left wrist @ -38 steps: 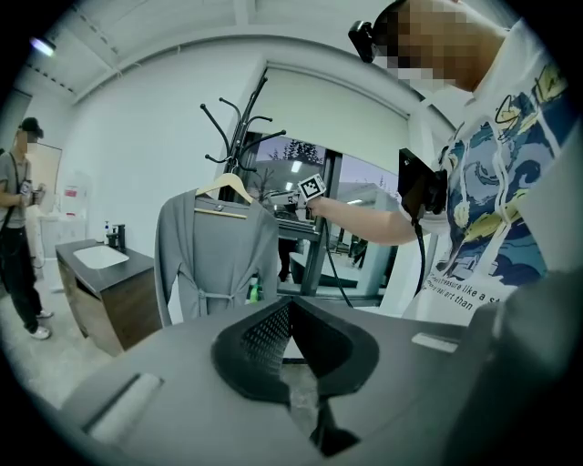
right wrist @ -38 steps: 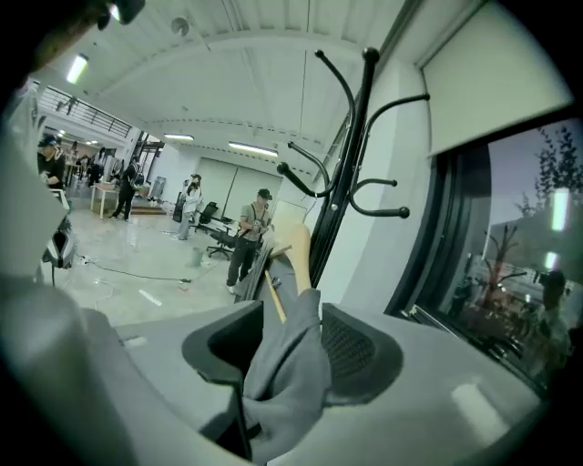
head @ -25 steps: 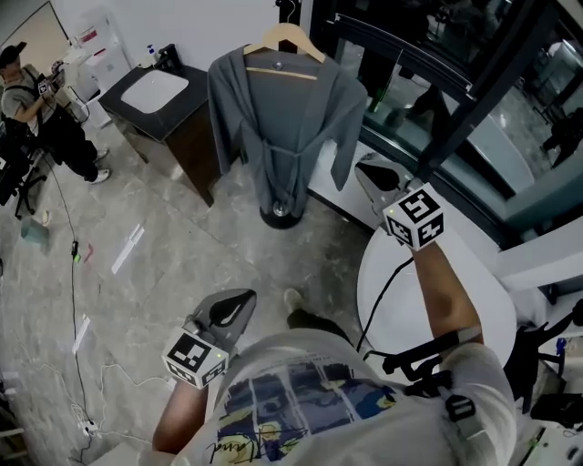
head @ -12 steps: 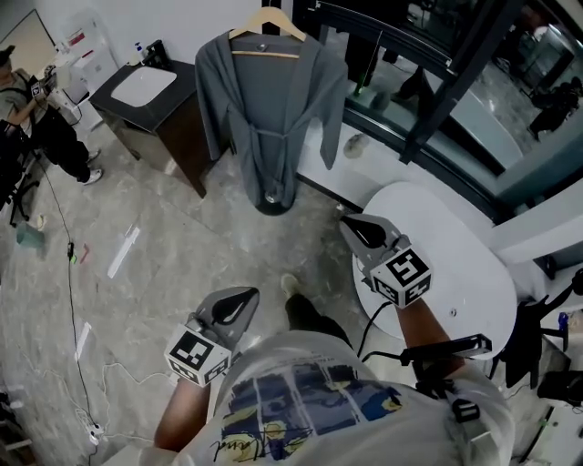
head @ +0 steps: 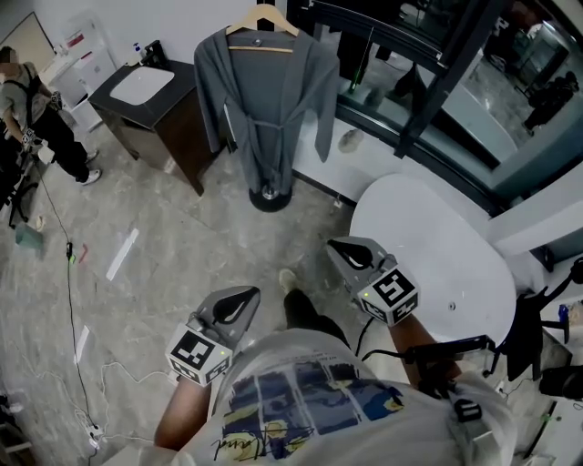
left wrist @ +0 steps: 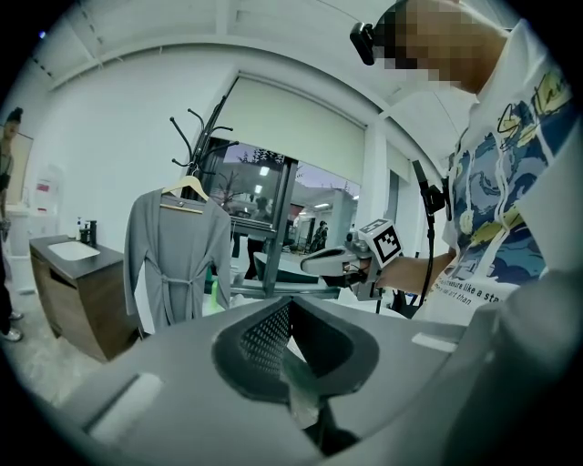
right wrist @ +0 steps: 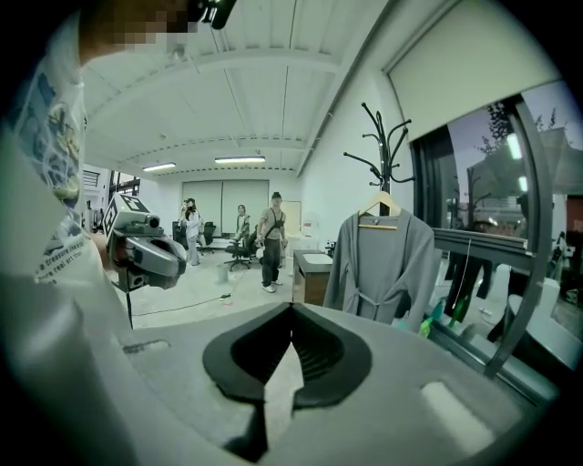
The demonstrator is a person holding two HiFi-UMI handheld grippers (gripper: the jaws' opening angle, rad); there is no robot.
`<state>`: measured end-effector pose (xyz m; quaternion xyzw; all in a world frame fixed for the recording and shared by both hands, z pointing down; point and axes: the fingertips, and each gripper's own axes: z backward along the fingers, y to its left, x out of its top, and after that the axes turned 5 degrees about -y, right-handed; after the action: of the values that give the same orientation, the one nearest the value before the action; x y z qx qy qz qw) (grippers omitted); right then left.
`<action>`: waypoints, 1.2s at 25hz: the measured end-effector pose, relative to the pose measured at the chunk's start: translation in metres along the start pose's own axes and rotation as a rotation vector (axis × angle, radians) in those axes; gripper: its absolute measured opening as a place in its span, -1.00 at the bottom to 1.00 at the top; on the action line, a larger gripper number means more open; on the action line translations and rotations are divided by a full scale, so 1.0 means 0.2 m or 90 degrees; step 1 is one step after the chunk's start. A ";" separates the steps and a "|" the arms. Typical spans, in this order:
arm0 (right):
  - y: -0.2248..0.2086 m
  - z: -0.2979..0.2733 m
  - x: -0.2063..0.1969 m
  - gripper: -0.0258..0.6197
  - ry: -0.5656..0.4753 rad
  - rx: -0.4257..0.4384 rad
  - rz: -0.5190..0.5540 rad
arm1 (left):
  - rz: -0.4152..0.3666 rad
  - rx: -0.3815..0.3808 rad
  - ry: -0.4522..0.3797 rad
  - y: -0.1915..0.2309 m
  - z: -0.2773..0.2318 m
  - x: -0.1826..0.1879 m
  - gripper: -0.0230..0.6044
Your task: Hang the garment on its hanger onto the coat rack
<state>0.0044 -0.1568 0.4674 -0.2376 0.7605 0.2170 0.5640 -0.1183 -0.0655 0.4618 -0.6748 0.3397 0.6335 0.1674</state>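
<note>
Robe (head: 262, 109) hangs on hanger (head: 260, 23) at top centre; left gripper (head: 232, 309) and right gripper (head: 350, 255) both clenched, empty, low in frame.

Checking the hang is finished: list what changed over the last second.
The right gripper drew back from near the garment toward the person, jaws shut and empty. The left gripper stayed shut; the garment stayed on its hanger on the coat rack.

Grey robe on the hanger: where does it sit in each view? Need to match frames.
Head view: robe at top centre, hanging full length.
Left gripper view: robe left of centre, mid-height.
Right gripper view: robe right of centre, mid-height.
Shared landmark: dark sink cabinet, just left of the robe in all three.
</note>
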 end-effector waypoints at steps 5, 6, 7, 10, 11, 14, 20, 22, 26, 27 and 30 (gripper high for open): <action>0.09 0.03 -0.01 -0.92 0.003 0.018 0.006 | -0.002 0.003 -0.005 -0.03 0.03 -0.01 -0.92; 0.10 0.03 -0.01 -0.92 0.003 0.021 0.007 | -0.002 0.004 -0.006 -0.03 0.03 -0.01 -0.92; 0.11 0.03 0.00 -0.92 0.002 0.024 0.009 | -0.002 0.004 -0.007 -0.03 0.04 -0.01 -0.92; 0.15 0.03 0.01 -0.92 0.000 0.034 0.015 | -0.002 0.010 -0.008 -0.04 0.06 0.00 -0.92; 0.16 0.03 0.01 -0.92 0.000 0.036 0.017 | -0.002 0.011 -0.008 -0.04 0.06 -0.01 -0.92; 0.19 0.03 0.02 -0.92 -0.002 0.042 0.025 | -0.004 0.013 -0.010 -0.04 0.08 -0.02 -0.92; 0.23 0.03 0.03 -0.92 -0.004 0.052 0.043 | -0.003 0.015 -0.012 -0.06 0.10 -0.02 -0.92; 0.24 0.03 0.03 -0.92 -0.004 0.055 0.045 | -0.003 0.016 -0.012 -0.06 0.10 -0.02 -0.92; 0.24 0.03 0.02 -0.92 -0.001 0.056 0.048 | -0.003 0.016 -0.011 -0.06 0.10 -0.03 -0.92; 0.24 0.02 0.02 -0.92 0.000 0.056 0.048 | -0.002 0.016 -0.011 -0.06 0.10 -0.03 -0.92; 0.25 0.02 0.02 -0.92 0.000 0.059 0.053 | -0.002 0.017 -0.012 -0.06 0.10 -0.03 -0.92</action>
<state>-0.0238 -0.1162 0.4648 -0.1793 0.7791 0.2047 0.5647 -0.1246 -0.0418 0.4620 -0.6667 0.3456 0.6353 0.1804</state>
